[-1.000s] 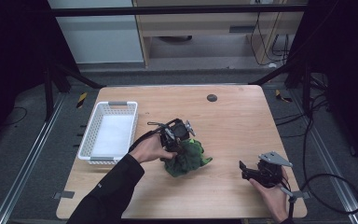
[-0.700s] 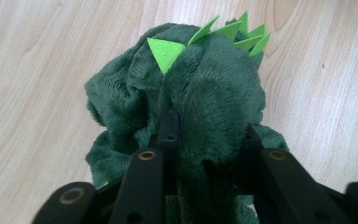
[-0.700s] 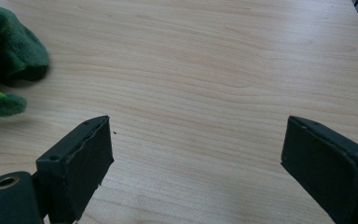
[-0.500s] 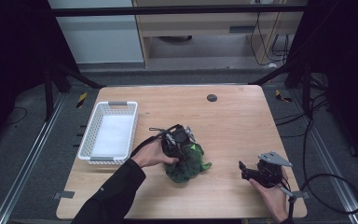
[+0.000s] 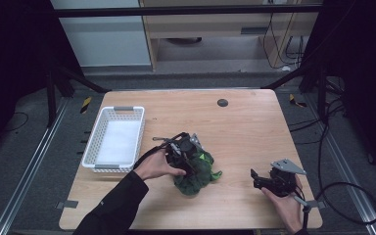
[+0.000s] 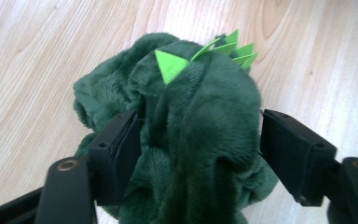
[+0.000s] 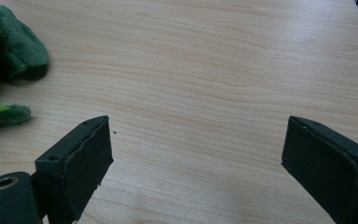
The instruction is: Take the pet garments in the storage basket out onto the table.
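Note:
A dark green plush toy (image 5: 197, 177) with light green spikes lies bunched on the wooden table (image 5: 245, 127), left of the front middle. My left gripper (image 5: 188, 157) comes at it from the left, with a hand behind it. In the left gripper view the plush toy (image 6: 200, 107) fills the gap of the left gripper (image 6: 198, 133), and both jaws press into its sides. My right gripper (image 5: 256, 179) is held low near the front right edge, apart from the toy. Its jaws stand wide with bare wood between them, right gripper (image 7: 196, 144). The toy's edge (image 7: 9, 42) shows at far left there.
A white plastic basket (image 5: 96, 143) stands at the table's left side, with nothing visible inside. A small black round cap (image 5: 222, 102) sits in the tabletop near the far edge. Cables trail off the right side past the table.
My left gripper and the toy have shifted a little toward the table's front, and the toy looks more bunched. The right gripper has stayed in place.

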Demonstrator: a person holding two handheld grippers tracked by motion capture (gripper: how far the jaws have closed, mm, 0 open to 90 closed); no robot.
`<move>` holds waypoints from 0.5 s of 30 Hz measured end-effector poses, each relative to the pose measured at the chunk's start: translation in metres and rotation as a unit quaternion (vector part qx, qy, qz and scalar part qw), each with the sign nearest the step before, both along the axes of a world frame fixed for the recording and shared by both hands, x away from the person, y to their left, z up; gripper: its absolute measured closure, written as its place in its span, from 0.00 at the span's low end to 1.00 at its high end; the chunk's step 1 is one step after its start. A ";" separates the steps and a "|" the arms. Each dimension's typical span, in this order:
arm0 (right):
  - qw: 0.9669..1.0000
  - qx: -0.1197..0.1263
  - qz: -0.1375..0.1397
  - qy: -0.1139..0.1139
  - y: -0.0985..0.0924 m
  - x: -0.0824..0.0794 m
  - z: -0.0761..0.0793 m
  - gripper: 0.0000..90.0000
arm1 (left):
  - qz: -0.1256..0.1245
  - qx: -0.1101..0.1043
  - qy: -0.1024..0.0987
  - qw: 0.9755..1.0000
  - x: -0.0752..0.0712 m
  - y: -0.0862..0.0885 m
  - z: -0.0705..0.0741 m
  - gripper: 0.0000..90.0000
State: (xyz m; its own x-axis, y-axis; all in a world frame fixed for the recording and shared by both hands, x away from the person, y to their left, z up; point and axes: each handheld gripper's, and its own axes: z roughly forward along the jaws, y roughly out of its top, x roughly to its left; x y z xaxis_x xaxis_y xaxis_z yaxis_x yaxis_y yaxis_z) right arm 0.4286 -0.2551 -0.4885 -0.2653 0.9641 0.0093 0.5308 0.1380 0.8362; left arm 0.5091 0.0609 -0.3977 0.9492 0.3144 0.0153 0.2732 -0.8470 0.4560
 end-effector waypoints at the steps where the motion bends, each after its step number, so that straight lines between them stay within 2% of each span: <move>1: 1.000 0.000 0.000 0.000 0.000 0.000 0.000 0.09 | -0.001 -0.003 -0.002 1.000 -0.001 0.001 0.001 0.29; 7: 1.000 0.000 0.000 0.000 0.000 0.000 0.000 0.09 | 0.012 -0.026 -0.021 0.999 -0.008 0.008 0.009 0.25; 9: 1.000 0.000 0.000 0.000 0.000 0.000 0.000 0.09 | 0.015 -0.032 -0.022 0.999 -0.008 0.009 0.010 0.25; 11: 1.000 0.000 0.000 0.000 0.000 0.000 0.000 0.09 | 0.024 -0.050 -0.025 0.998 -0.010 0.014 0.014 0.25; 13: 1.000 0.000 0.000 0.000 0.000 0.000 0.000 0.09 | 0.026 -0.055 -0.026 0.998 -0.010 0.015 0.015 0.25; 14: 1.000 0.000 0.000 0.000 0.000 0.000 0.000 0.09 | 0.033 -0.067 -0.028 0.997 -0.011 0.019 0.018 0.25; 15: 1.000 0.000 0.000 0.000 0.000 0.000 0.000 0.09 | 0.033 -0.067 -0.028 0.997 -0.011 0.019 0.018 0.25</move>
